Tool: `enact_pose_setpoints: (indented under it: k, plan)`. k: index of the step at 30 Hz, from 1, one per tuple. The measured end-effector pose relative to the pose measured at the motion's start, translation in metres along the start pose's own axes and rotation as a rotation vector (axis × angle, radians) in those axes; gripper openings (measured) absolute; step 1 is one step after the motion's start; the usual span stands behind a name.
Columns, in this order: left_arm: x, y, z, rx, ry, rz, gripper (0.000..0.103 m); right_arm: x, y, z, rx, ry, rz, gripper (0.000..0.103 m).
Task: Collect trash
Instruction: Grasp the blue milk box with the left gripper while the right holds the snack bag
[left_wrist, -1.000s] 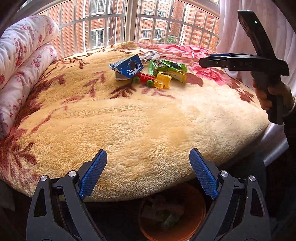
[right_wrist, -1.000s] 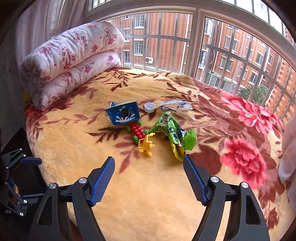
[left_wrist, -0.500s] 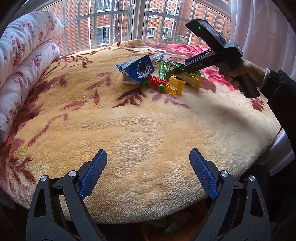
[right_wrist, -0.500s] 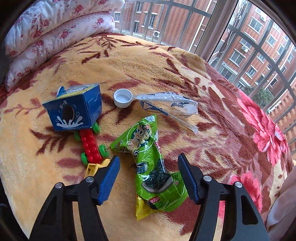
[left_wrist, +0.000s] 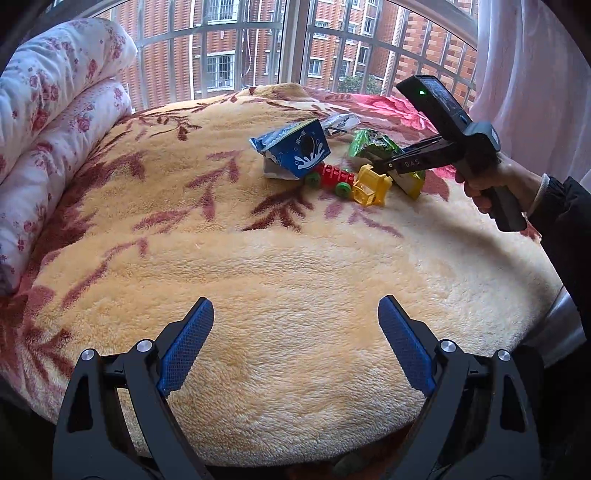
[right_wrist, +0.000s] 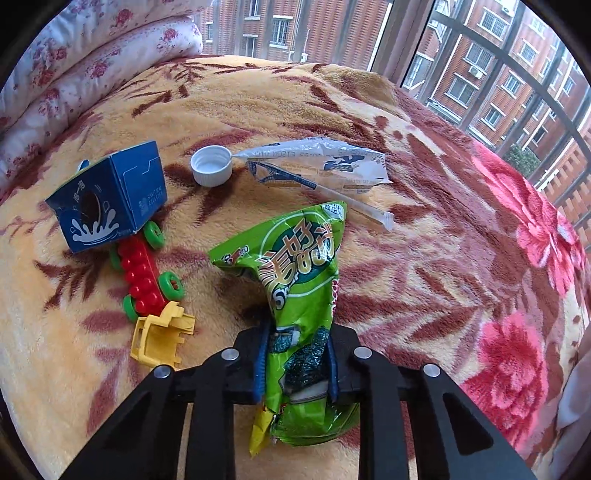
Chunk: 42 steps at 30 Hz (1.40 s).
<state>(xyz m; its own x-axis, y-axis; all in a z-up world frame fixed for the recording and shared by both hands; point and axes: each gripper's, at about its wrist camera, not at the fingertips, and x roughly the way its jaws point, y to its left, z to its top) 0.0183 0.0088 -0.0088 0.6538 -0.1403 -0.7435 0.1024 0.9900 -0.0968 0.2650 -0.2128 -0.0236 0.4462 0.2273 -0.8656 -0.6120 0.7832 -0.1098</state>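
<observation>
The right gripper (right_wrist: 295, 365) has its jaws closing on the green snack bag (right_wrist: 295, 280), with the lower part of the bag pinched between the blue pads and visibly creased there. The bag lies on the yellow flowered blanket (right_wrist: 258, 110), its upper end pointing away from the gripper toward the window.

Likely faults from here:
- The bag is thin, glossy film. If only a loose fold is pinched, it may slide out of the pads on lifting.
- The yellow and red toy truck (right_wrist: 155, 295) lies just beside the bag on its left. A sideways pull may drag or tip it.
- The plush pile may be caught under the pads and lift with the bag.

Other trash lies farther from the gripper: a white bottle cap (right_wrist: 211, 165) touching a silver wrapper (right_wrist: 325, 162) beyond the bag, and a blue carton (right_wrist: 107, 199) to the left, resting against the truck.

The left gripper (left_wrist: 295, 347) hangs over the near edge of the blanket with jaws spread wide and nothing between them, well apart from all the trash.
</observation>
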Motion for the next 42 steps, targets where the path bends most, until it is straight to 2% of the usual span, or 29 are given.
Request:
enact_pose_setpoints:
  k: [6, 11, 14, 18, 21, 25, 27, 30, 36, 42]
  plan:
    - [0.006, 0.01, -0.003, -0.033, 0.025, 0.039, 0.088, -0.04, -0.014, -0.027, 0.121, -0.104, -0.002, 0.023]
    - [0.009, 0.015, -0.002, -0.044, 0.032, 0.046, 0.088, -0.081, -0.022, -0.063, 0.254, -0.192, 0.017, 0.023]
    - [0.011, 0.014, 0.009, -0.009, 0.017, 0.057, 0.088, -0.105, -0.018, -0.088, 0.316, -0.238, 0.022, 0.023]
    - [0.016, 0.007, 0.038, 0.089, -0.025, 0.081, 0.088, -0.132, -0.006, -0.119, 0.355, -0.288, 0.019, 0.023]
    - [0.027, 0.002, 0.063, 0.154, -0.035, 0.062, 0.088, -0.145, 0.007, -0.137, 0.367, -0.309, 0.044, 0.024]
    - [0.046, 0.0, 0.1, 0.183, -0.023, -0.017, 0.088, -0.157, 0.024, -0.152, 0.36, -0.332, 0.073, 0.024]
    - [0.058, 0.001, 0.12, 0.189, 0.002, -0.075, 0.088, -0.16, 0.032, -0.157, 0.353, -0.34, 0.086, 0.024]
    - [0.078, 0.002, 0.143, 0.234, 0.04, -0.114, 0.088, -0.162, 0.041, -0.16, 0.341, -0.349, 0.095, 0.024]
    - [0.117, 0.007, 0.166, 0.38, 0.107, -0.099, 0.088, -0.161, 0.047, -0.164, 0.349, -0.349, 0.113, 0.024]
    - [0.15, 0.007, 0.178, 0.401, 0.173, -0.18, 0.088, -0.159, 0.048, -0.161, 0.371, -0.358, 0.132, 0.024]
